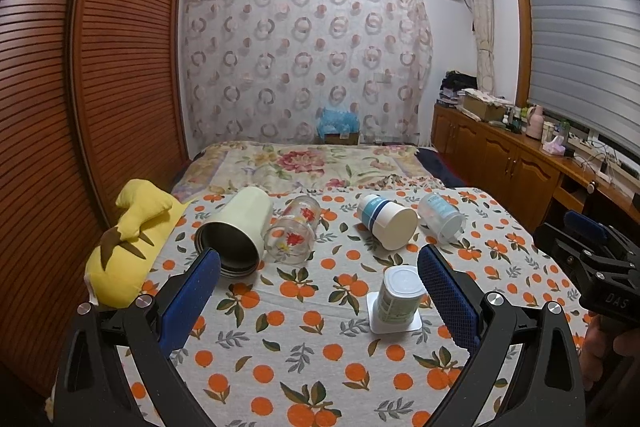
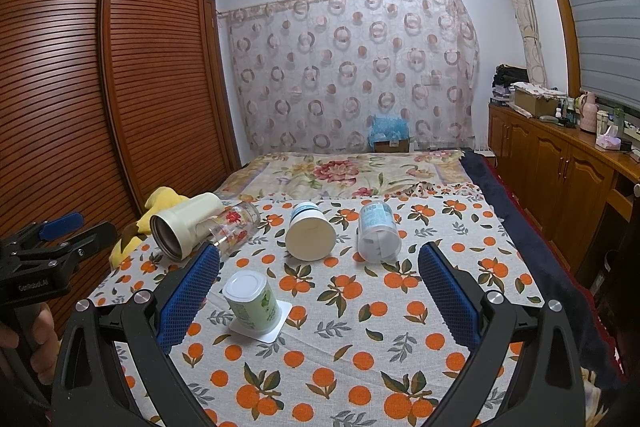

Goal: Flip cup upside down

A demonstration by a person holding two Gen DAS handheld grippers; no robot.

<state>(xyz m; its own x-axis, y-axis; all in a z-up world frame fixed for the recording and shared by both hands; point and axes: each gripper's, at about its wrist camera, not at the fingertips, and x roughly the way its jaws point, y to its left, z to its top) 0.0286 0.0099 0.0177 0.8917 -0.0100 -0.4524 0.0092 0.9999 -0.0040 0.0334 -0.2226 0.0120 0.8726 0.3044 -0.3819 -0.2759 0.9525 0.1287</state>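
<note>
The green-and-white cup (image 2: 252,301) stands mouth-down on a white square coaster (image 2: 276,327), just ahead of the right claw (image 2: 318,269) and close to its left finger; seen from the left claw (image 1: 320,279), the same cup (image 1: 400,295) sits beside the right-hand pad. So that one looks already flipped, I'd say. Both claws hang wide open, holding nothing.

Further ahead, four more lie on their sides on the orange-print cloth (image 2: 360,347) over the bed: a cream steel tumbler (image 2: 184,227) touching a flowered glass (image 2: 236,227), then a blue-banded white cup (image 2: 310,233), then a clear plastic cup (image 2: 378,233), the last two a little apart.

Likely next: one of those. My advice — the white cup sits dead ahead of the right claw, so reach forward over the standing cup's side without clipping it, close across the body near the middle, not the rim. It could roll on soft bedding, so squeeze squarely, lift clear, then rotate the mouth downward and set it flat.
</note>
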